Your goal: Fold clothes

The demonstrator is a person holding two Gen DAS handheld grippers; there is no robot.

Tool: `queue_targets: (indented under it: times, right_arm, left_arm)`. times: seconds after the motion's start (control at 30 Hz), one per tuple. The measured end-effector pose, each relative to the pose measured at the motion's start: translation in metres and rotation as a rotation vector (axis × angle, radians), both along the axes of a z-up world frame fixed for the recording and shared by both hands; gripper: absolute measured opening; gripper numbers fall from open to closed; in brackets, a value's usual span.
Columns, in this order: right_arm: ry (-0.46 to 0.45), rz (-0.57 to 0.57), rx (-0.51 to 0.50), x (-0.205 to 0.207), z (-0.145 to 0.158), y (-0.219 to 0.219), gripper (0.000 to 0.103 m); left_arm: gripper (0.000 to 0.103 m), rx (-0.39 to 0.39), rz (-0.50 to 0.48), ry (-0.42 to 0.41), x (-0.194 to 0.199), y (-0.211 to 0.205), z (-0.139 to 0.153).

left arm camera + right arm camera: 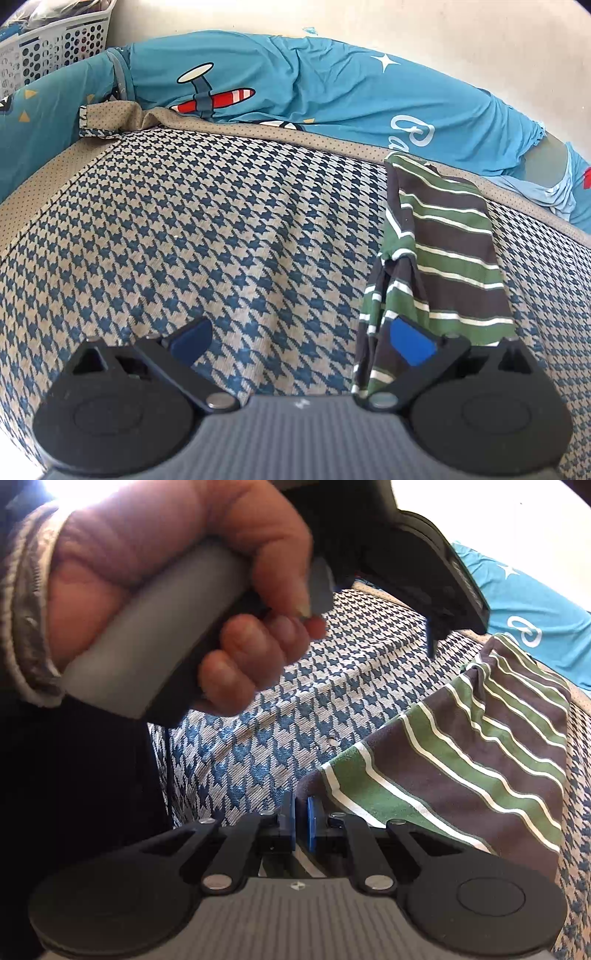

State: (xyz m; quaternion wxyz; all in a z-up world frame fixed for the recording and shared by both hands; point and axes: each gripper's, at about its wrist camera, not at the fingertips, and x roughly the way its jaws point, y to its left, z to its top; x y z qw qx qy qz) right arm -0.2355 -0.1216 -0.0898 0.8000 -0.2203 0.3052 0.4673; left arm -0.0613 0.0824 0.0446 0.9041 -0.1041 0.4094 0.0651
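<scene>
While the left gripper [301,341] hung spread wide and empty over the bedcover [207,229], the right gripper [301,823] pinched the near corner of the striped shirt [461,746] lying toward the bedcover's right edge, presumably to start a fold.

Striped garment [461,746], brown/green w/ thin white lines: rumpled, part-folded, on houndstooth cover [207,236] near its far right edge.
</scene>
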Motion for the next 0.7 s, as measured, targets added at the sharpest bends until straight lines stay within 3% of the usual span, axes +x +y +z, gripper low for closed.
queue_targets:
  times: [0.4,0.53,0.63,0.7]
  right_arm:
    - [0.048,0.07,0.001,0.017,0.001,-0.01,0.009]
    - [0.082,0.052,0.028,0.022,0.0,-0.015,0.01]
    - [0.096,0.052,0.044,0.025,0.0,-0.019,0.011]
    - [0.116,0.043,0.057,0.028,0.001,-0.021,0.012]
  left_arm:
    - [0.103,0.088,-0.126,0.015,0.041,-0.035,-0.029]
    - [0.103,0.12,-0.05,0.077,0.053,-0.025,-0.048]
    - [0.103,0.065,0.003,0.111,0.055,-0.009,-0.058]
    - [0.103,0.072,0.002,0.109,0.053,-0.007,-0.059]
